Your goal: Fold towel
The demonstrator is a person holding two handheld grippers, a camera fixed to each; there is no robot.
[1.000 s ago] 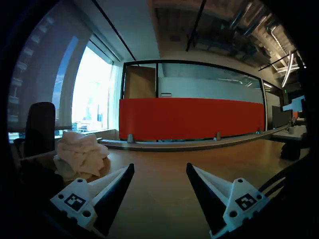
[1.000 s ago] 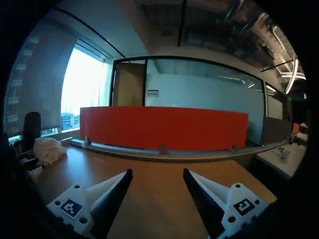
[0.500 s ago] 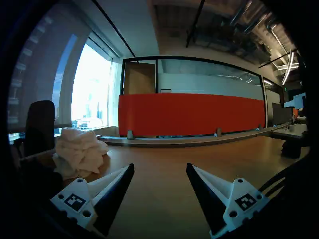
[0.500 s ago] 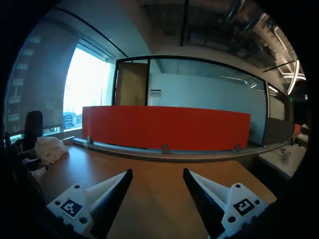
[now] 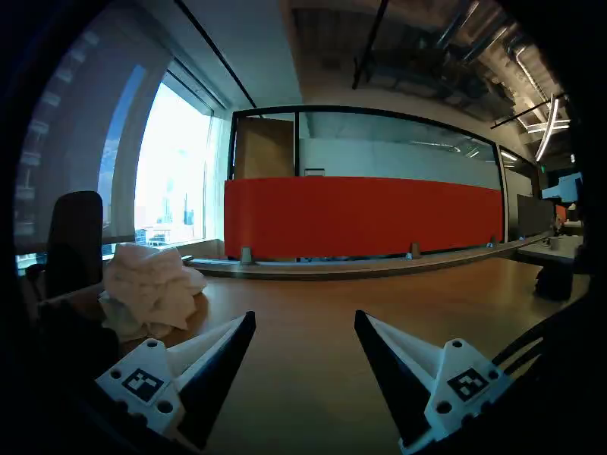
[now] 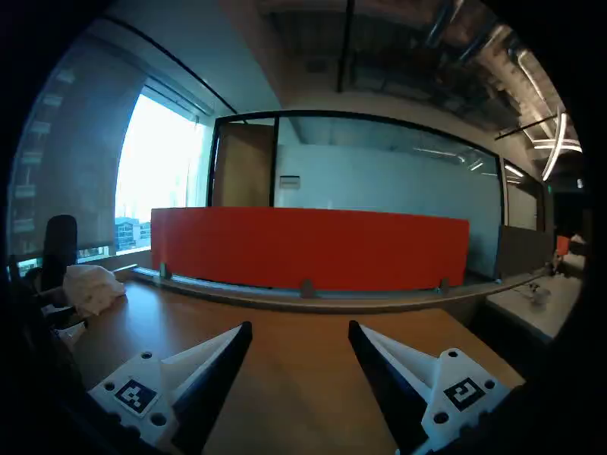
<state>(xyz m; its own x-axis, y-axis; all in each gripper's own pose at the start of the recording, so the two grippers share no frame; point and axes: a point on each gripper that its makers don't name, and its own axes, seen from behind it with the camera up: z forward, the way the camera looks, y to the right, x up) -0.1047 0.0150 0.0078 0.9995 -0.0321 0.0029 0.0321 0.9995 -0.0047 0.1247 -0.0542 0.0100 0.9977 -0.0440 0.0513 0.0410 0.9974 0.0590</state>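
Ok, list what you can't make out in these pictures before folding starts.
- Left gripper view: the crumpled white cloth towel is a heap, and its corners are buried in its own folds.
- Right gripper view: the same towel is too small, near the left edge.
- Left gripper view: the dark object at the right is cut off and too dark to identify.

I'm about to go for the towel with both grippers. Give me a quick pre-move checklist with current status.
1. Left gripper open: ok, fingers apart, nothing between them.
2. Right gripper open: ok, fingers apart, nothing between them.
3. Towel found: ok, it sits in a heap on the table, to the left of the left gripper.
4. Towel lying flat: not ok, it is crumpled.
5. A corner to grab: cannot tell, none stands out in the heap.
6. Room to spread it: ok, there is bare table ahead of both grippers.
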